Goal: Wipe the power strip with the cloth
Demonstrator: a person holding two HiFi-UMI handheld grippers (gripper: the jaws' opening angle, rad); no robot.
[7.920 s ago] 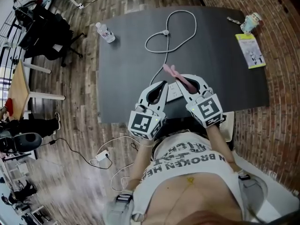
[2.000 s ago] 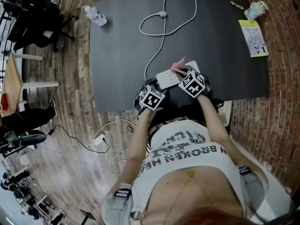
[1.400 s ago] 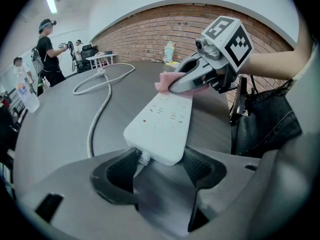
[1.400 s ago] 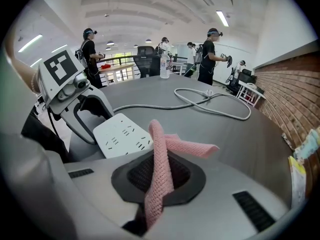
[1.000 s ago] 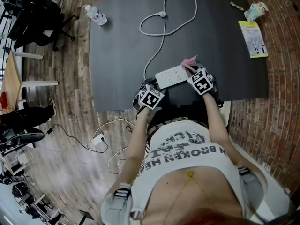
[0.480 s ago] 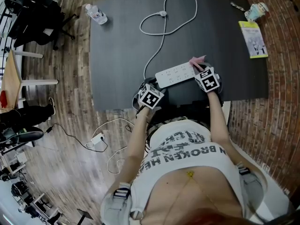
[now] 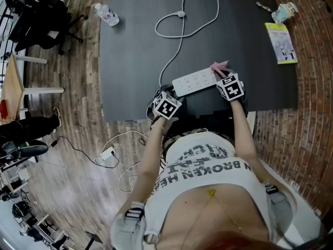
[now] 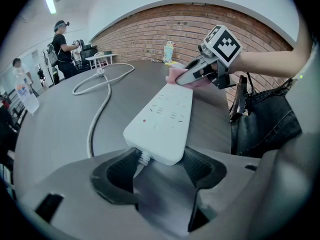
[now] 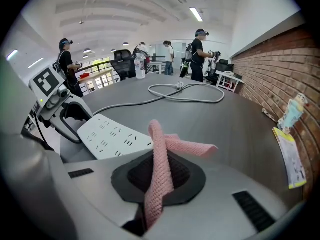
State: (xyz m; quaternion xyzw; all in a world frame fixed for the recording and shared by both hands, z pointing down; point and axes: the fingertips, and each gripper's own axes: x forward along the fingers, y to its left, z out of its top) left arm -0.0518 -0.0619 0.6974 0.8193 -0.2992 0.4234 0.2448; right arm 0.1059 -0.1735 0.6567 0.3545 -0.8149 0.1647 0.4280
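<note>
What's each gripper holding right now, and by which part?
Left gripper clamps the power strip by its cord end. Right gripper pinches the pink cloth at a bunched fold, with loose ends sticking out.

Bright, even indoor light falls from ceiling strips (image 9: 196, 14) at 12 o'clock in the right gripper view. The dark bench (image 7: 135, 46) shows a dull sheen and only faint shadows. Both gripper views bow strongly and have black corners. The cloth (image 9: 159, 169) blurs up close, while the power strip (image 8: 165, 119) is sharp.
</note>
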